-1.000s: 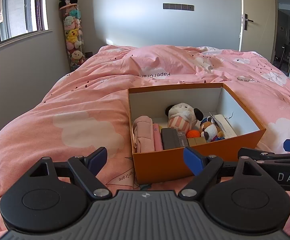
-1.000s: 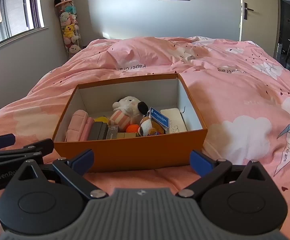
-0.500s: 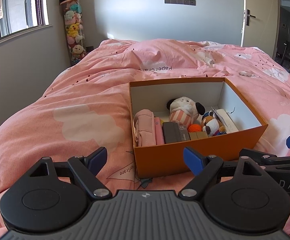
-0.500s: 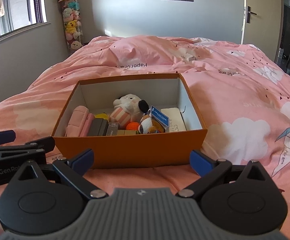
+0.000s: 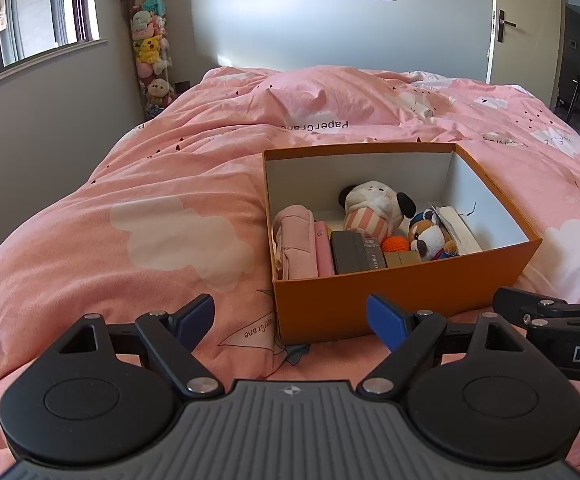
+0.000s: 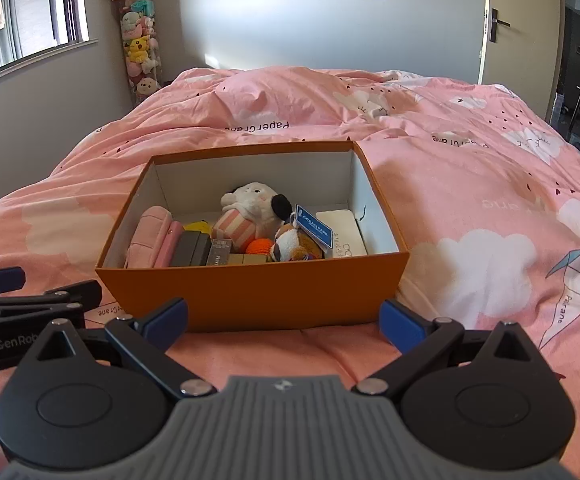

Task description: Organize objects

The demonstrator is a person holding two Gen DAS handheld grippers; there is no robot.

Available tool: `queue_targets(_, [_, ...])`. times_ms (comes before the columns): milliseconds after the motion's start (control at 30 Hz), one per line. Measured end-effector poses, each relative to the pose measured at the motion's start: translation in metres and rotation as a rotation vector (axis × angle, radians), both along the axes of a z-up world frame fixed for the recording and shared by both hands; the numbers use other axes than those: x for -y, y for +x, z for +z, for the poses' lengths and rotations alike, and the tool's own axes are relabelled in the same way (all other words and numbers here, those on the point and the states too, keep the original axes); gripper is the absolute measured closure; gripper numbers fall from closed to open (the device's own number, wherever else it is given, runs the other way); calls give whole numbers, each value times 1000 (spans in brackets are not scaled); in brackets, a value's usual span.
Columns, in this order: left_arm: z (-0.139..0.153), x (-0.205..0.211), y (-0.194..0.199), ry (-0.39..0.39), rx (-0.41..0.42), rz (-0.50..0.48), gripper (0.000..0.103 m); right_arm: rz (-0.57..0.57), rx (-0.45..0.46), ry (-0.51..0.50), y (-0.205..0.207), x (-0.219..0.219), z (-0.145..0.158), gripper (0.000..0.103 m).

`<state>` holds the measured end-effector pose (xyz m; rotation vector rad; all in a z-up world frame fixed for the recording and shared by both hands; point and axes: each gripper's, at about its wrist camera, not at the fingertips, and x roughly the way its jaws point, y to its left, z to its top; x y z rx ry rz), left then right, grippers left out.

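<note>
here, the box (image 6: 256,296) is sitting on the bed (image 6: 470,184), toward its near edge, open and packed with a white plush (image 6: 250,212), a pink pouch (image 6: 146,236), dark cases (image 6: 192,248) and an orange ball (image 6: 260,246). the left gripper (image 5: 290,318) is hovering released just before the box's near left corner. the right gripper (image 6: 284,318) is hanging released too, facing the box's near wall, gripping nothing.
</note>
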<state>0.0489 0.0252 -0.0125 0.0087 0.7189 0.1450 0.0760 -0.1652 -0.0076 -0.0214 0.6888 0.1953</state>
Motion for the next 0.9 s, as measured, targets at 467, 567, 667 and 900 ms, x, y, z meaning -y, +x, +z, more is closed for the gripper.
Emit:
queue_targets(467, [-1,2,0,8,-9,0,4,-17,-18,2,2,4,-3,1])
queue_targets(567, [-1,2,0,8,-11,2,4,-17,-18,-2,2,3,-4,1])
queue_targets(667, [-2,2,-1,8,-12,2,4,-19,-22,-1,2,4,-5,1])
queue_targets(900, [-2,0,-1,8,-14,3,4,-20,-24,-2,3,4,-5,1])
